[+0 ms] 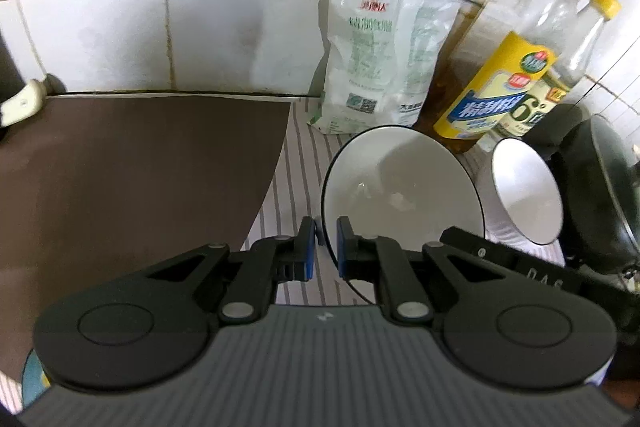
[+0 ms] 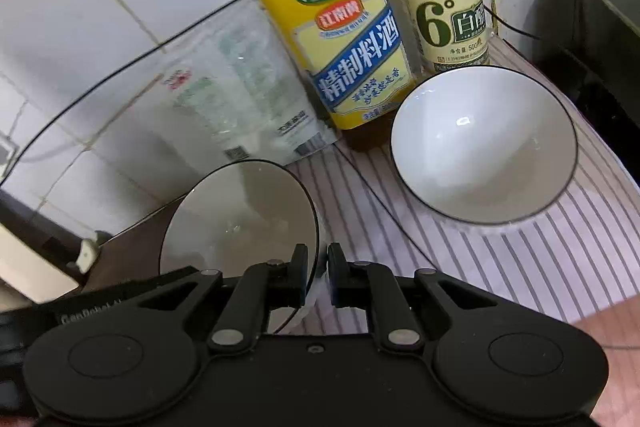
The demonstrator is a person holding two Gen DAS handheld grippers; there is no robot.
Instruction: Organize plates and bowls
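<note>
Striped cloth (image 1: 296, 187) below; each tool, left (image 1: 325, 247) and right (image 2: 318, 269), clamps one bowl (image 1: 400, 183) rim

Black tongs (image 1: 324, 247), blue pads (image 1: 308, 251), silver pivot screws, grey ribbed housing

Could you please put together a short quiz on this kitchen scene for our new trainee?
1. True or false: the left gripper and the right gripper are shut on opposite sides of the held bowl.
2. Multiple choice: the free bowl stands on A) a brown mat, B) the striped cloth, C) a plate.
3. Fill in: in the right wrist view, left of the yellow-labelled bottle, a white ___ stands against the tiles.

Key: 1 true; 2 B; 3 bag.
</note>
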